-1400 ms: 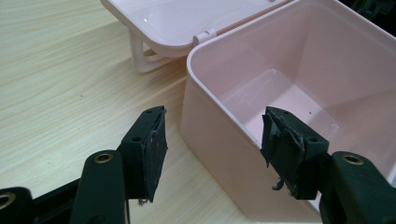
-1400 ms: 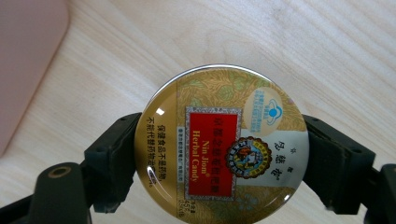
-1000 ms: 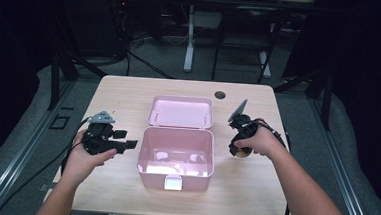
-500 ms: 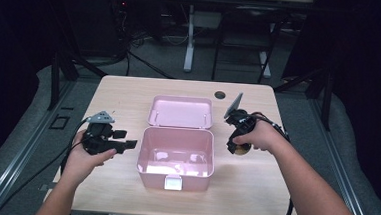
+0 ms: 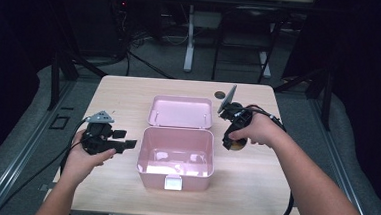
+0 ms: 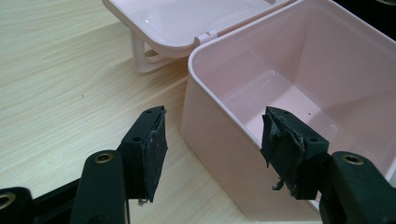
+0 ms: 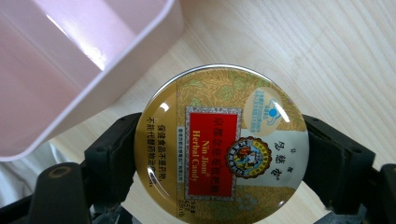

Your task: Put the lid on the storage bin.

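An open pink plastic box (image 5: 175, 159) stands mid-table with its lid (image 5: 180, 112) laid back flat behind it. My right gripper (image 5: 230, 141) hovers just right of the box, shut on a round gold candy tin (image 5: 239, 145). In the right gripper view the tin (image 7: 222, 140), with its red label, sits clamped between both jaws of the gripper (image 7: 219, 163), and the box wall (image 7: 70, 70) is at upper left. My left gripper (image 5: 125, 138) is open beside the box's left wall. In the left gripper view its jaws (image 6: 212, 149) straddle the near corner of the box (image 6: 299, 88), nothing gripped.
A small dark round grommet (image 5: 220, 95) sits in the wooden tabletop (image 5: 119, 93) behind the lid. Cables trail from both grippers off the table's front corners. Dark floor and stand legs lie beyond the far edge.
My right gripper with the tin has shifted slightly left, closer to the box's right wall. The left gripper has stayed put.
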### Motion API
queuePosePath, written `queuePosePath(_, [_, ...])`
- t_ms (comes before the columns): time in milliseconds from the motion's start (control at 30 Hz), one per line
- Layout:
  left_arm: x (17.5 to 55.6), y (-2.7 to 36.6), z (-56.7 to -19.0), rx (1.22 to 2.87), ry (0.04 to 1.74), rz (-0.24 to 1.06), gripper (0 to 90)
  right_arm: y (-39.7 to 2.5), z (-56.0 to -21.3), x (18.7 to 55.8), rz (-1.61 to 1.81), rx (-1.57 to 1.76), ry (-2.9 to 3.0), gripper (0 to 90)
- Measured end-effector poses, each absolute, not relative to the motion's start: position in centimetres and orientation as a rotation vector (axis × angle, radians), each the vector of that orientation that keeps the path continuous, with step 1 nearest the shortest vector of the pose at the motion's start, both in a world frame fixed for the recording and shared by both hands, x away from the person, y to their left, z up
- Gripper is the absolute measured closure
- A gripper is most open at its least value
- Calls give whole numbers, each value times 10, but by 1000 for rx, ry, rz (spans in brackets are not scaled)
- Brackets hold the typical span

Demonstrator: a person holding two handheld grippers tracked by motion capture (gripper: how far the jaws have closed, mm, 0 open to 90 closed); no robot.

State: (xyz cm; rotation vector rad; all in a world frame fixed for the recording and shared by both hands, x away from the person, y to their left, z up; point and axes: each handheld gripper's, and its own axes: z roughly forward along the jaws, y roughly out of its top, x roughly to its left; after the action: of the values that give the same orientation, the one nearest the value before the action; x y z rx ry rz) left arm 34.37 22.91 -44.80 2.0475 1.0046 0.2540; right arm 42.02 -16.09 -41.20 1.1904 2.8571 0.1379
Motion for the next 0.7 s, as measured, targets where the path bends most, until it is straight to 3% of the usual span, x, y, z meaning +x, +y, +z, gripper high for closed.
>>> queuePosePath(700, [344,229,-448,2058,1001,249,399,-135,-390,414,157,1008,2912,196])
